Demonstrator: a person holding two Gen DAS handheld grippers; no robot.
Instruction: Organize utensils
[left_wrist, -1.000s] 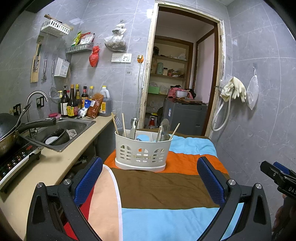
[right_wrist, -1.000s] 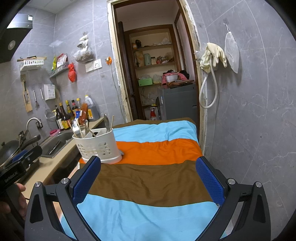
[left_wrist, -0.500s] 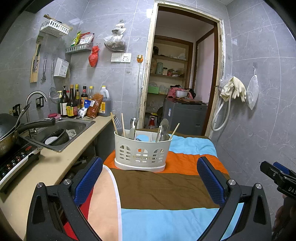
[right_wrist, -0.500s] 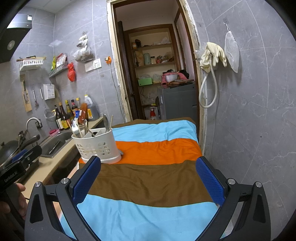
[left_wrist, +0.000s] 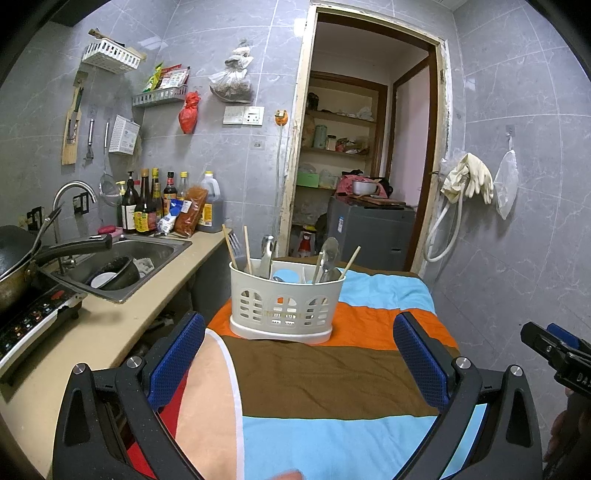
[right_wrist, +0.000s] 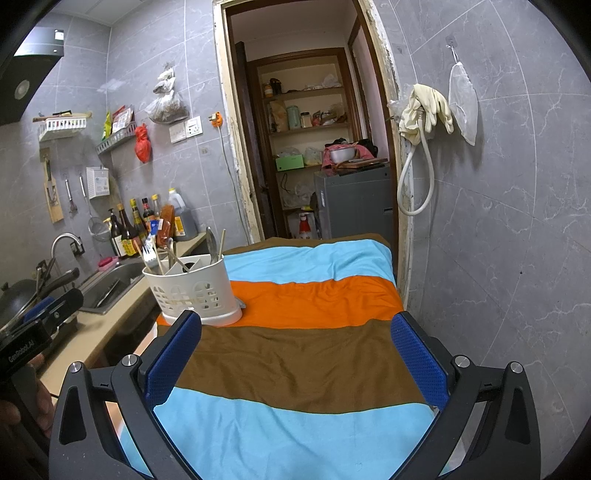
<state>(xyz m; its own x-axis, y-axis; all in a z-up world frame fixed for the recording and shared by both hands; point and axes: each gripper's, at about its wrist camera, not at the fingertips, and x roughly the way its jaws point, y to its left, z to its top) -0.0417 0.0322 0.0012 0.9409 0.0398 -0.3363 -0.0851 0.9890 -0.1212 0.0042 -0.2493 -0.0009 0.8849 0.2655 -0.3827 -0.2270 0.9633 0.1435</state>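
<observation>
The left hand-held gripper (left_wrist: 299, 363) is hovering with its blue-padded fingers (left_wrist: 176, 356) spread wide apart and nothing between them. The right hand-held gripper (right_wrist: 295, 360) is doing the same above the striped cloth (right_wrist: 310, 354), fingers wide and gripping nothing.

The white utensil caddy (left_wrist: 286, 304) is standing upright on the orange stripe of the cloth, at 12 o'clock from the left hand-held gripper and well apart from its fingertips. In the right wrist view the caddy (right_wrist: 192, 291) is sitting at about 10 o'clock, its base just behind the left-side finger in the picture; whether they are touching cannot be told. Sticking up out of the caddy are chopsticks (left_wrist: 229, 246), a fork (left_wrist: 235, 242), a metal spoon (left_wrist: 328, 254) and further metal handles; which compartment each is in is unclear.

The cloth-covered surface is running away toward the doorway (left_wrist: 369, 147) at 12 o'clock. At 9 o'clock in the left wrist view a beige counter (left_wrist: 110, 325) is carrying a sink (left_wrist: 122, 262) with dishes, and sauce bottles (left_wrist: 147, 206) are lining the wall behind it. A black pan (left_wrist: 22, 258) is sitting on a cooktop at the far left.
</observation>
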